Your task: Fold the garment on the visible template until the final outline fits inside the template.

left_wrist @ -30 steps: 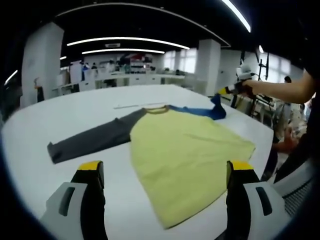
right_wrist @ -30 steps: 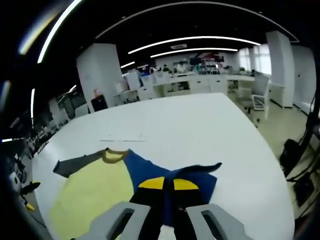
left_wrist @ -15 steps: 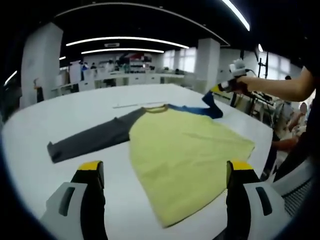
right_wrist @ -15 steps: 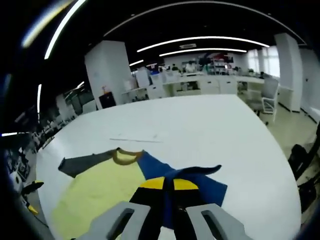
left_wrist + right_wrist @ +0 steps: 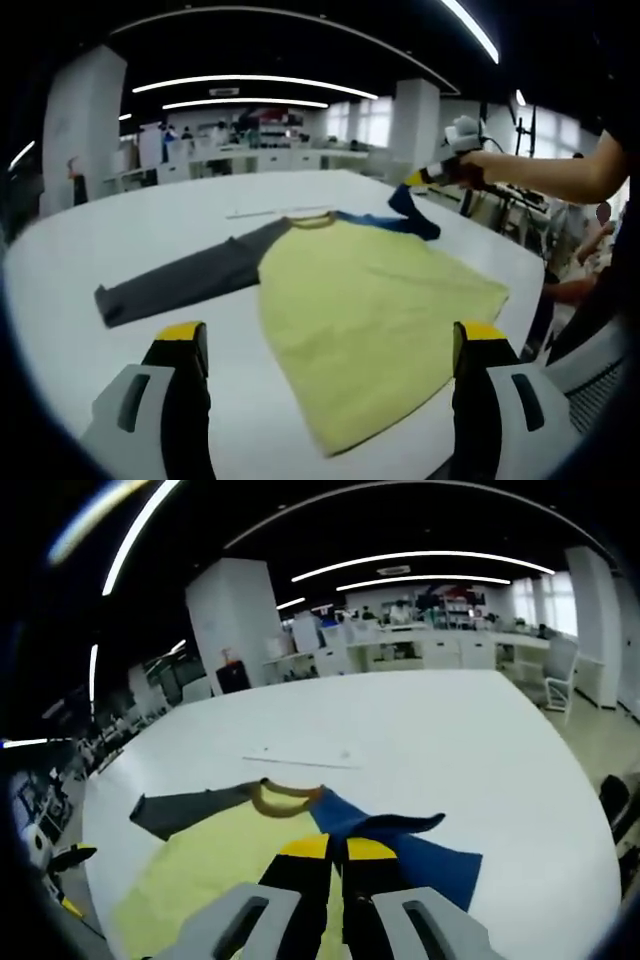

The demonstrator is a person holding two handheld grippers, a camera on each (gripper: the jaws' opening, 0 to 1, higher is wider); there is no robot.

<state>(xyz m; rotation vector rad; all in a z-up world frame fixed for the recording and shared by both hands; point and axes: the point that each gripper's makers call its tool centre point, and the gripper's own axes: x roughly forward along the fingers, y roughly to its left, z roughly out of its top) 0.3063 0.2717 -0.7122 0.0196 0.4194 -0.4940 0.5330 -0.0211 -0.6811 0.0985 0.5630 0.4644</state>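
Observation:
A yellow shirt (image 5: 370, 300) with a grey sleeve (image 5: 185, 280) and a blue sleeve (image 5: 405, 212) lies spread on the white table (image 5: 120, 220). My left gripper (image 5: 330, 350) stands open above the near table edge, nothing between its jaws. My right gripper (image 5: 336, 848) is shut on the blue sleeve (image 5: 420, 855), holding its cuff lifted off the table. In the left gripper view the right gripper (image 5: 440, 172) shows at far right, held by a person's arm, with the blue cuff hanging from it. The yellow collar (image 5: 283, 798) lies ahead of the right gripper.
A thin pale line or strip (image 5: 262, 211) lies on the table beyond the collar, also visible as the strip (image 5: 295, 761). Desks, pillars and chairs stand behind the table. A person's body is at the right edge of the left gripper view.
My right gripper has carried the blue sleeve cuff higher and leftward, toward the shirt body. The left gripper and the rest of the shirt have stayed put.

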